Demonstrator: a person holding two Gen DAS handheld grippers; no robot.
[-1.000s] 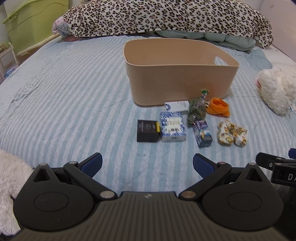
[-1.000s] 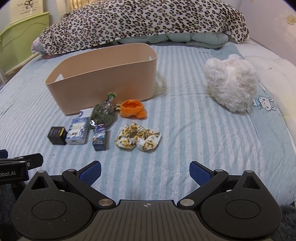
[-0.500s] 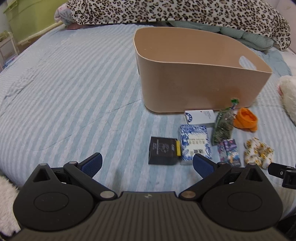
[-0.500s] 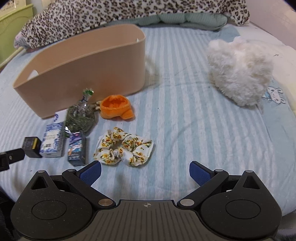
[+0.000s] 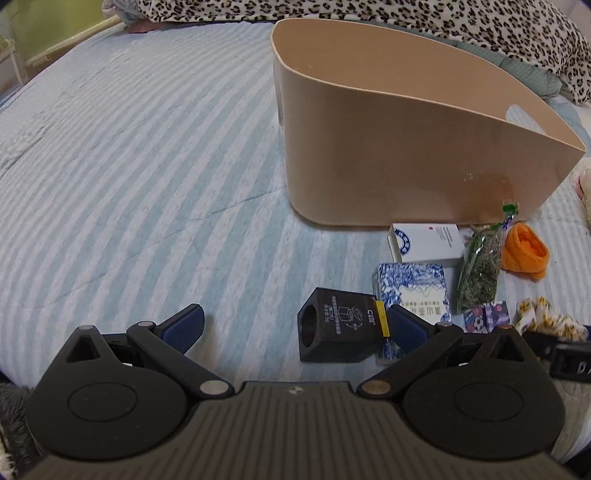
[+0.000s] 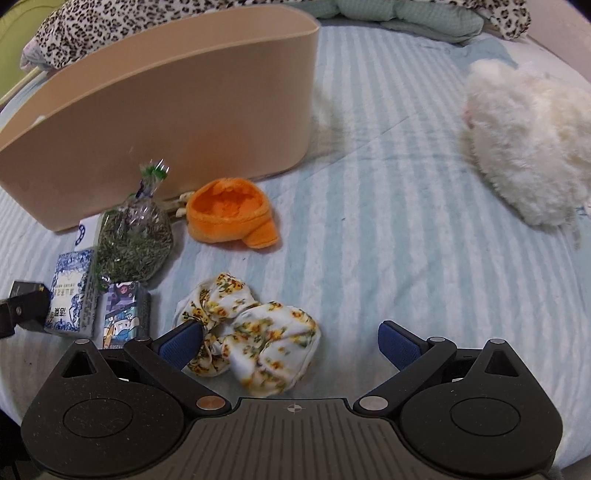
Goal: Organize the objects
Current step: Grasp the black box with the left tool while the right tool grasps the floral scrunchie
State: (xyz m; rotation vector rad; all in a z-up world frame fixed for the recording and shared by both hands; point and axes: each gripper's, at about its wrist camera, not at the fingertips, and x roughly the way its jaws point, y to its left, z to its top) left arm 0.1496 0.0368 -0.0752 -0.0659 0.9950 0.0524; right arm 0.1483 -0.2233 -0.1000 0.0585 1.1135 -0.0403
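A beige bin (image 5: 406, 147) stands on the striped bed; it also shows in the right wrist view (image 6: 166, 122). In front of it lie a black box (image 5: 338, 334), a blue-and-white patterned box (image 5: 417, 291), a white box (image 5: 424, 242), a bag of dried herbs (image 5: 478, 269), an orange cloth (image 5: 524, 251) and a small purple box (image 5: 487, 317). My left gripper (image 5: 293, 325) is open, low over the bed, with the black box between its fingers, against the right one. My right gripper (image 6: 291, 339) is open around a floral scrunchie (image 6: 251, 332).
A white plush toy (image 6: 528, 155) lies on the bed to the right. A leopard-print blanket (image 5: 406, 18) runs along the back. A green cabinet (image 5: 55, 33) stands beyond the bed's left edge. The right gripper's tip (image 5: 565, 354) shows at the left view's right edge.
Both grippers moved forward and down toward the objects. The black box now sits between the left fingers, the scrunchie between the right fingers. Both jaws stay open.
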